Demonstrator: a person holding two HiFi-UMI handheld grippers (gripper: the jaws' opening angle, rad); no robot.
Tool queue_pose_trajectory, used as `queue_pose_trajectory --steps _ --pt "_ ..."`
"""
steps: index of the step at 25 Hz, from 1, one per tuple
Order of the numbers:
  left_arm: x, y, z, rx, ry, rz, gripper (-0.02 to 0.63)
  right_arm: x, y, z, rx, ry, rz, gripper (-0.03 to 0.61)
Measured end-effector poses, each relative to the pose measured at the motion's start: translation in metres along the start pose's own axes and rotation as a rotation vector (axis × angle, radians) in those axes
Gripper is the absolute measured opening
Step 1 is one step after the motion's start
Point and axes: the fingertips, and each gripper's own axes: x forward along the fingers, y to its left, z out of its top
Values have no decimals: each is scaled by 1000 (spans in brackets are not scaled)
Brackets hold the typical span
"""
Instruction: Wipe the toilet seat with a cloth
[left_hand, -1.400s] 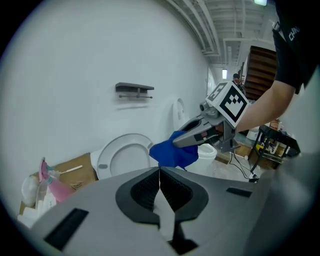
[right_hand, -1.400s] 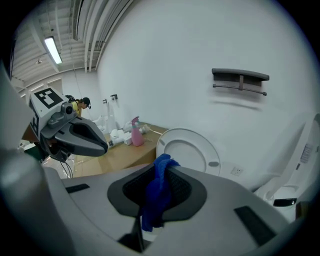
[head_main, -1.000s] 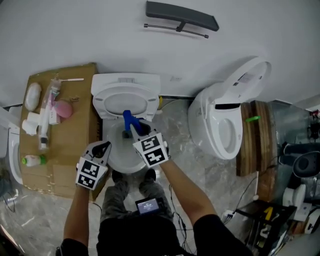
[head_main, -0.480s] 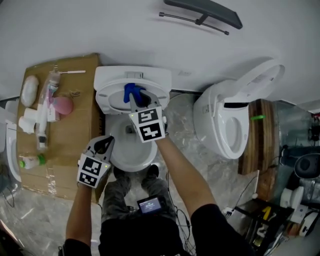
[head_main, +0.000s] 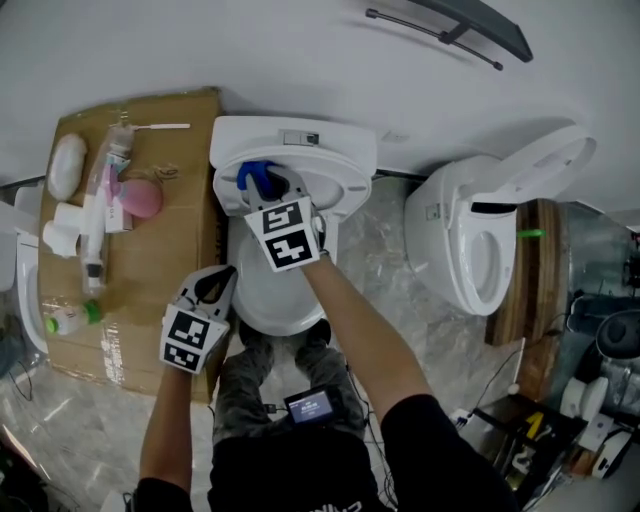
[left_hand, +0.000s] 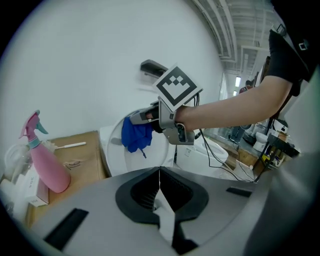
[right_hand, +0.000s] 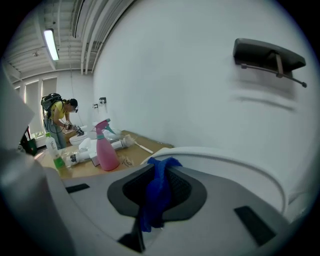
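The right tool (head_main: 263, 190), on an arm stretched forward, is at the back of the toilet (head_main: 335, 142), its jaws clamped on a blue cloth (head_main: 255, 177). The left tool (head_main: 218, 280) hangs beside the toilet's left front edge, jaws pressed together.

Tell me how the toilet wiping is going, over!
Right gripper shut on blue cloth, up at raised toilet seat. Left gripper shut, empty. Nothing in the way.

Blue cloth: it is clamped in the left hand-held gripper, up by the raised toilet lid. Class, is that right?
No. The blue cloth is clamped in the right hand-held gripper, as the right gripper view shows. It is indeed up by the raised toilet lid.
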Motion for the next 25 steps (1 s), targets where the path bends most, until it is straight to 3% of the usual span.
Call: queue_pose_trajectory --steps 11,17,25 --pt "2 20 -25 -59 -6 -6 12 56 62 -53 -15 112 138 46" --pt "9 28 -42 -73 -1 -3 12 85 62 -95 44 173 145 46" --pt "33 34 -60 -127 9 51 12 111 72 -140 17 212 189 45"
